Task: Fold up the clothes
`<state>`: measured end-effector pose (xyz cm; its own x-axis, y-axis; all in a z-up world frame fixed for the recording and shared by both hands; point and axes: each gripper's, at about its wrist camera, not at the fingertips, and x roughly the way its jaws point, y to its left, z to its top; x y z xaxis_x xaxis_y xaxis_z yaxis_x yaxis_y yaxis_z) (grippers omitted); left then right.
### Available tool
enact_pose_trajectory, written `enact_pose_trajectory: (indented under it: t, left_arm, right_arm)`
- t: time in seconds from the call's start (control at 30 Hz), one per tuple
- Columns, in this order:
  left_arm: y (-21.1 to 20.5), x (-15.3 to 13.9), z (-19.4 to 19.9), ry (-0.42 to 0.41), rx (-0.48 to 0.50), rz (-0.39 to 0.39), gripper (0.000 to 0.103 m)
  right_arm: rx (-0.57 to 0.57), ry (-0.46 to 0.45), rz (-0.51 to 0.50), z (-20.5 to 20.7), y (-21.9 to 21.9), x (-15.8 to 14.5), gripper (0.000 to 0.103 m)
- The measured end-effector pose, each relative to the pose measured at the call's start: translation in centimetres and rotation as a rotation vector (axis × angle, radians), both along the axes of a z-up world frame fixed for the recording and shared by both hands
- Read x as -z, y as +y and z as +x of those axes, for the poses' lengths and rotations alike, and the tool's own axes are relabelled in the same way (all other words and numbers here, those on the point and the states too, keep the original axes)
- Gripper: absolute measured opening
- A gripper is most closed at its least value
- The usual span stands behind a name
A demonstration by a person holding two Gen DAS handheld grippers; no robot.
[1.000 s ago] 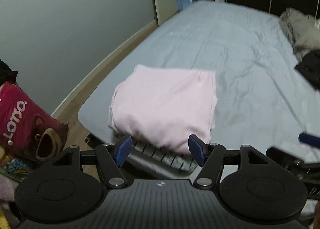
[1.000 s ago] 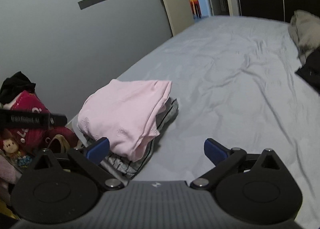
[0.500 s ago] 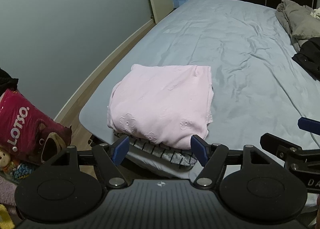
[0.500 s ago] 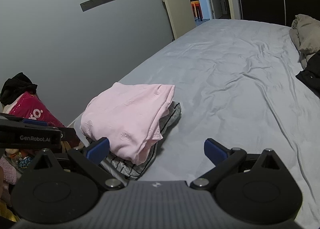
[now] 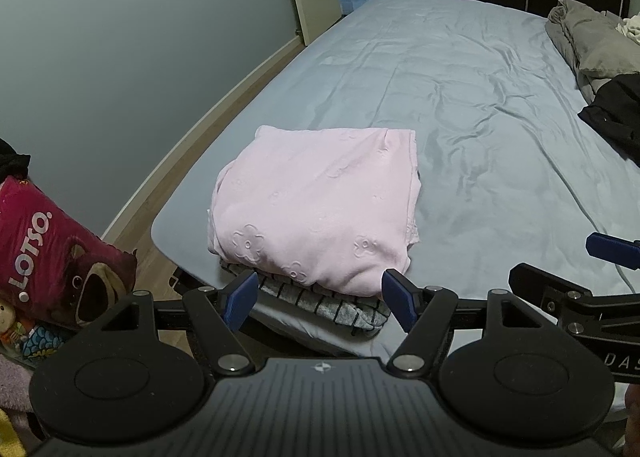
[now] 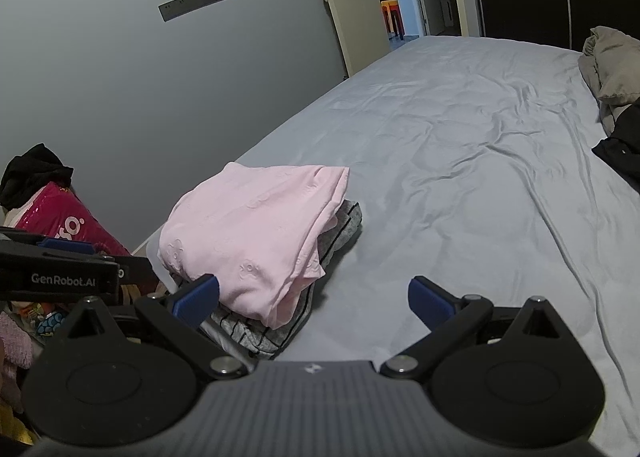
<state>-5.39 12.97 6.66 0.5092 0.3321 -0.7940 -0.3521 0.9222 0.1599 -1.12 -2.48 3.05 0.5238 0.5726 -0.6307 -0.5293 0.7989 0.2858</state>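
Observation:
A folded pink garment [image 5: 316, 201] [image 6: 256, 237] lies on top of a folded grey striped garment [image 5: 332, 307] [image 6: 340, 229] at the near left corner of the bed [image 5: 460, 97] [image 6: 460, 161]. My left gripper [image 5: 320, 299] is open just in front of the pile's near edge, with nothing pressed between its blue pads. My right gripper [image 6: 314, 299] is open too, to the right of the pile over bare sheet, its left fingertip [image 6: 196, 295] close to the pink fabric.
Grey and black clothes [image 5: 600, 69] [image 6: 616, 97] are heaped at the far right of the bed. A red plush-print bag [image 5: 44, 249] [image 6: 68, 225] and toys sit on the floor at left. A grey wall and an open doorway [image 6: 396, 1] lie beyond.
The left wrist view has pulled back slightly from the pile, so the pink garment and striped garment beneath show more fully. The left jaws stand a little wider. The right gripper has not moved.

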Motion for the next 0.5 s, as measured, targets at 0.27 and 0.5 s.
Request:
enact_pose_trajectory:
  t: [0.27, 0.5]
  left_arm:
    - [-0.5, -0.01, -0.22, -0.006, 0.002, -0.003, 0.067]
    - [-0.57, -0.03, -0.39, -0.008, 0.0, -0.003, 0.067]
  right_arm:
    - [0.001, 0.001, -0.002, -0.09, 0.24, -0.15, 0.102]
    - [0.004, 0.001, -0.002, -0.4, 0.4, -0.22, 0.102]
